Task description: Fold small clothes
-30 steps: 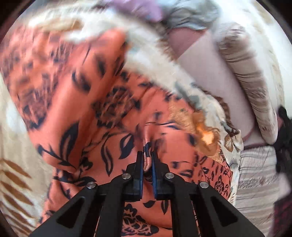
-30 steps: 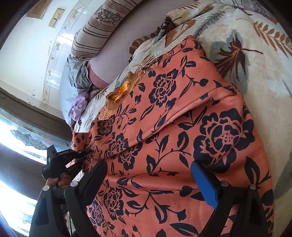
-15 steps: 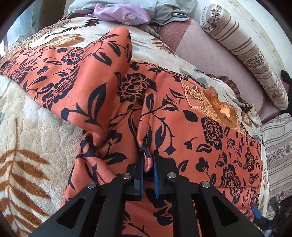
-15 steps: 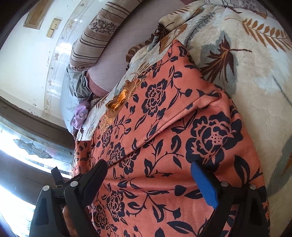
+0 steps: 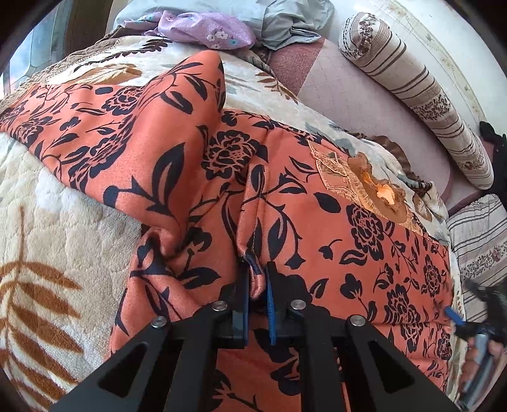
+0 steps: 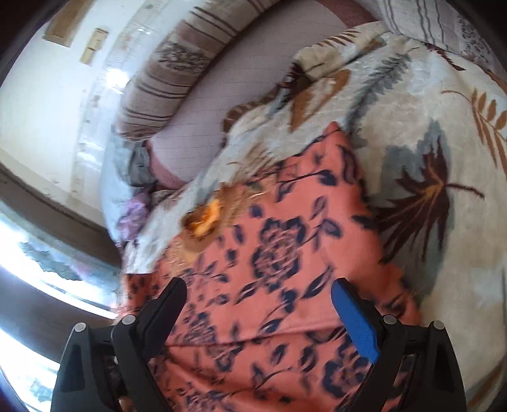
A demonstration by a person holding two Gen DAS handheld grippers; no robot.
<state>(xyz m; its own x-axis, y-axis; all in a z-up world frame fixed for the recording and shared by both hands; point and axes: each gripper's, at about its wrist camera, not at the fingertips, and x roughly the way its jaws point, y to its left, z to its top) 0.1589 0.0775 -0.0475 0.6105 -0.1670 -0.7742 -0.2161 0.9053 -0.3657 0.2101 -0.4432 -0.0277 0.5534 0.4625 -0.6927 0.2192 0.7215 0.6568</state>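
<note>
An orange garment with dark blue flowers (image 5: pixel 317 228) lies spread on a leaf-patterned blanket (image 5: pixel 54 222). My left gripper (image 5: pixel 256 279) is shut on a pinched ridge of this cloth near its middle. One flap of the garment (image 5: pixel 152 126) lies folded out to the upper left. In the right wrist view the same garment (image 6: pixel 279 279) lies under my right gripper (image 6: pixel 259 304), which is open and empty just above it. The right gripper also shows at the right edge of the left wrist view (image 5: pixel 475 320).
A striped bolster pillow (image 5: pixel 418 92) lies along the wall at the back right. Purple and grey clothes (image 5: pixel 221 28) are piled at the far end of the bed. A pink sheet (image 5: pixel 348 101) shows beside the blanket. A window (image 6: pixel 28 269) is at the left.
The left gripper stays shut on the cloth fold and the garment has settled flatter on the blanket. The right gripper has swung, its view now blurred, and remains open.
</note>
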